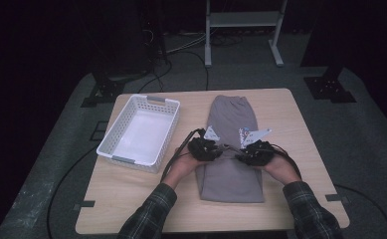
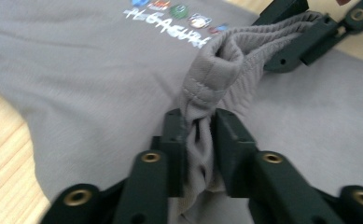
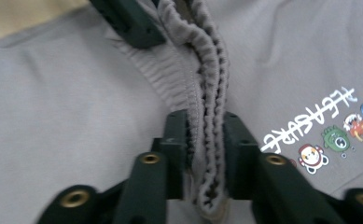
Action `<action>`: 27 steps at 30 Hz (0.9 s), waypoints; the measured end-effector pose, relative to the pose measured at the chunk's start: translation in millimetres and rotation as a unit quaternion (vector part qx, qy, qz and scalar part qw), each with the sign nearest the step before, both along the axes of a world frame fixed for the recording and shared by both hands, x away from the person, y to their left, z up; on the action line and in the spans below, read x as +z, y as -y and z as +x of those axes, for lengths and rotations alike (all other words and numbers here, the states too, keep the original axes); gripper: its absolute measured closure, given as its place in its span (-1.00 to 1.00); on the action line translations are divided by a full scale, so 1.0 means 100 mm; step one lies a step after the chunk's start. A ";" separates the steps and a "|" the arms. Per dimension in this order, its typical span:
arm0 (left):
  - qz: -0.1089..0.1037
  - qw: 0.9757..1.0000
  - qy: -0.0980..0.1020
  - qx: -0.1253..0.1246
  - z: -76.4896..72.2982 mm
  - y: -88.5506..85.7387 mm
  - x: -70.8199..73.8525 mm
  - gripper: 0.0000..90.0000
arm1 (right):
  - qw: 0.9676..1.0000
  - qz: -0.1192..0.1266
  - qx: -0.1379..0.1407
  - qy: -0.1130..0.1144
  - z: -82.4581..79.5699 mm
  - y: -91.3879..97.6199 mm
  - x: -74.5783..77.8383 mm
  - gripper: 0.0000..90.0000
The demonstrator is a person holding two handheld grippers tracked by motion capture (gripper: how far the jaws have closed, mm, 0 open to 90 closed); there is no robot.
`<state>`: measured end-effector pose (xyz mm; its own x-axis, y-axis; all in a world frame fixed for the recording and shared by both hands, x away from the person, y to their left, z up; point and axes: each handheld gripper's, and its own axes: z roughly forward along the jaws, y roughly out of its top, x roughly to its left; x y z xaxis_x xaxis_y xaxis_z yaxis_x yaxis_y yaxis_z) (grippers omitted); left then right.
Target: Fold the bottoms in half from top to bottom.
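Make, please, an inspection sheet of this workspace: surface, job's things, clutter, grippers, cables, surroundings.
Surface: light wooden table.
Job's things: grey garment lies lengthwise on the table; its gathered hem is bunched up over the printed part.
Clutter: empty white basket left of the garment.
Grippers: left gripper and right gripper each have the hem between the jaws.
Cables: black cables trail from the grippers.
Surroundings: dark room, grey floor, metal frame behind.

The white basket (image 1: 140,130) stands just left of the grey trousers (image 1: 232,149); bare wooden table (image 1: 300,144) lies open to their right and near edge
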<state>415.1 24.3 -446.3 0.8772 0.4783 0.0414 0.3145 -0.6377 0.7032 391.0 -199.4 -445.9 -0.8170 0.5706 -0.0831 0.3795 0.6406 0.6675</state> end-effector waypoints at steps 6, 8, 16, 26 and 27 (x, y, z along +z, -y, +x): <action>-0.019 1.000 0.012 0.016 -0.05 -0.12 0.09 0.06 | 0.999 0.021 -0.014 0.025 -0.04 0.07 0.10 0.17; -0.027 0.999 0.011 0.015 -0.09 -0.17 0.14 -0.05 | 0.999 0.025 -0.012 0.031 -0.10 0.10 0.16 0.15; -0.038 0.999 0.018 -0.006 -0.44 -0.34 0.16 0.02 | 0.998 0.044 0.008 0.038 -0.40 0.18 0.23 0.24; -0.044 0.998 -0.010 -0.041 -0.84 -0.36 -0.01 0.24 | 0.998 0.035 0.049 0.005 -0.60 0.09 0.07 0.63; -0.036 0.998 -0.009 -0.047 -0.88 -0.37 -0.02 0.24 | 0.998 0.035 0.053 0.000 -0.61 0.08 0.06 0.58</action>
<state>327.2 60.9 -448.4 0.9188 0.3946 -0.0066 0.2685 -0.6127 0.7434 330.1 -207.9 -440.4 -0.8732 0.4853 -0.0457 0.3122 0.6288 0.7122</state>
